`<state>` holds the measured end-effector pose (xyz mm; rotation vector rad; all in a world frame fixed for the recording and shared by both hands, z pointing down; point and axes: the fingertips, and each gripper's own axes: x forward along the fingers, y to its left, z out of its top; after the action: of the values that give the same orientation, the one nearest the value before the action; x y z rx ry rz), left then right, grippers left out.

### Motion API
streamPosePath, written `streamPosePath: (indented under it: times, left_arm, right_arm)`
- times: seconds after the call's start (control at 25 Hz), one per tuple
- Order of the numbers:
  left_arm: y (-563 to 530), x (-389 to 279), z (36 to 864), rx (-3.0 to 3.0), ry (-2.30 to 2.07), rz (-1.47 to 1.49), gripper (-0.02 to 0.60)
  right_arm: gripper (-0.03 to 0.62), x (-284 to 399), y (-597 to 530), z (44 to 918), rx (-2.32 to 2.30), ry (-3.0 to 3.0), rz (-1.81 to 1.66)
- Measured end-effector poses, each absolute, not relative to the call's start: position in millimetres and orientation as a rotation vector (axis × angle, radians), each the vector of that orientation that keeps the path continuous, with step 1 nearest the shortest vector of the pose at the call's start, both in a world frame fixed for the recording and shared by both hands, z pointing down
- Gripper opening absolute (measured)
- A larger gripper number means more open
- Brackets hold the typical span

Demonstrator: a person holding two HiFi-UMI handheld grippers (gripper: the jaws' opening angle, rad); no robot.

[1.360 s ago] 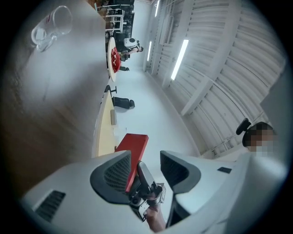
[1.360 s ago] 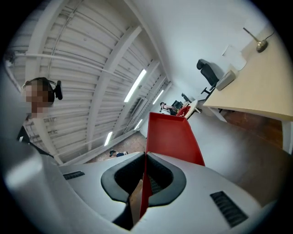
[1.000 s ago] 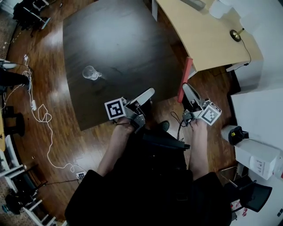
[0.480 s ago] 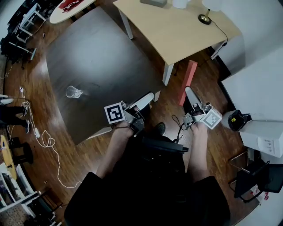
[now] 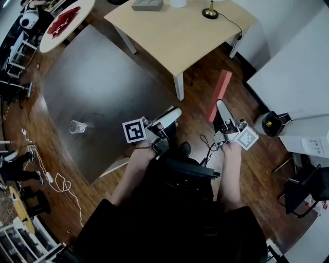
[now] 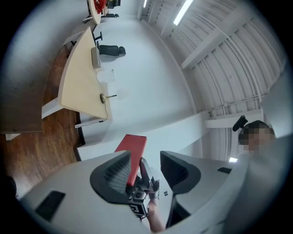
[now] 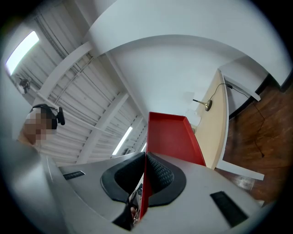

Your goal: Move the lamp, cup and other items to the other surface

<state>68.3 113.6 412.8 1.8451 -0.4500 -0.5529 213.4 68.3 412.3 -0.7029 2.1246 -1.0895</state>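
My right gripper (image 5: 220,106) is shut on a thin red book (image 5: 220,95) that sticks out ahead of it above the wooden floor. In the right gripper view the red book (image 7: 171,137) stands edge-on between the pressed pads. My left gripper (image 5: 172,114) is open and holds nothing; through its jaws (image 6: 145,160) I see the right gripper with the red book (image 6: 133,153). A clear glass cup (image 5: 77,126) stands on the dark table (image 5: 103,82) at left. The lamp (image 5: 209,11) stands on the light wooden table (image 5: 175,36) at the top.
On the light table are also a grey box (image 5: 147,4) and a white cup (image 5: 177,2). A white counter (image 5: 288,67) lies to the right, with a black device (image 5: 269,124) beside it. A round white table with red cloth (image 5: 64,23) stands upper left. Cables (image 5: 56,182) trail over the floor.
The view has swung round: the dark table and glass cup slid left and down, the light table came further into view. Both grippers kept their places in the view, the red book still held.
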Motion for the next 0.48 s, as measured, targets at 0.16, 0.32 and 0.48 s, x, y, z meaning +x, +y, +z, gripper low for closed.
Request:
streamPosePath:
  times: [0.16,0.32,0.48]
  left_arm:
    - [89,89,420,1.832,-0.375,-0.528,0.215]
    - [51,109,426,1.814,-0.301,-0.523,0.215]
    - [6,121,421,1.82,-0.242,-0.527,0.215]
  right_arm:
    - [0.032,225,56,415,-0.76,2.114,-1.08]
    - [0.032,242,32,420,-0.835,2.085,-1.081]
    - [0.032,254,1,416,-0.899,2.074,-1.074]
